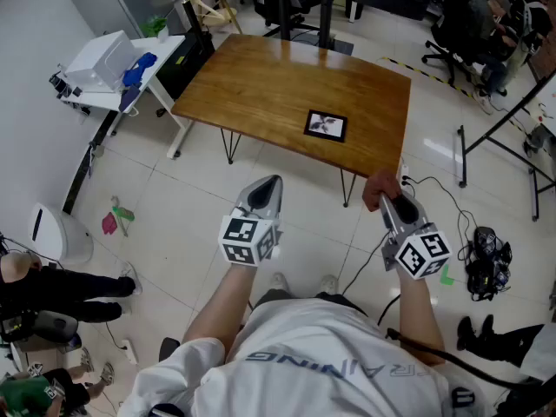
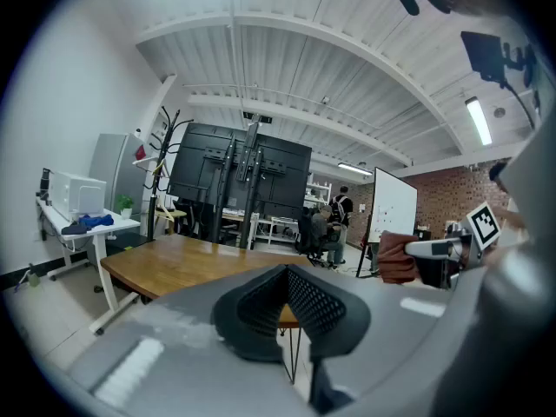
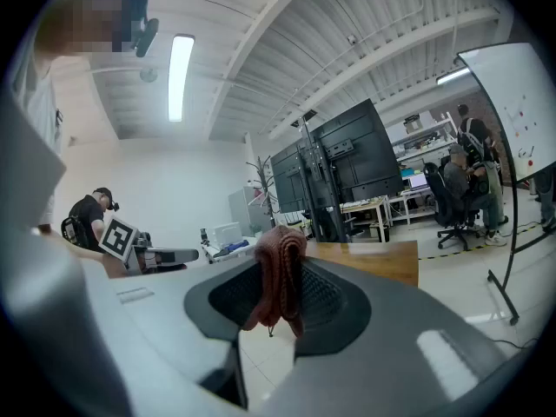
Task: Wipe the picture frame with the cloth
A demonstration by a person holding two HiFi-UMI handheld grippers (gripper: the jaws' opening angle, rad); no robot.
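A black-framed picture frame (image 1: 326, 126) lies flat on the wooden table (image 1: 269, 85), toward its right side. My right gripper (image 1: 391, 198) is shut on a brown knitted cloth (image 1: 379, 188), which bulges out between the jaws in the right gripper view, cloth (image 3: 280, 276). My left gripper (image 1: 265, 194) is shut with nothing in it; its dark pads (image 2: 287, 307) meet in the left gripper view. Both grippers hang over the floor, short of the table's near edge. From the left gripper view the cloth (image 2: 397, 257) shows at the right.
A white side table (image 1: 113, 72) with a white box and blue item stands left of the wooden table. Cables and a power strip (image 1: 482, 254) lie on the tiled floor at the right. Office chairs and a person sit at the back right. Another person crouches at the bottom left.
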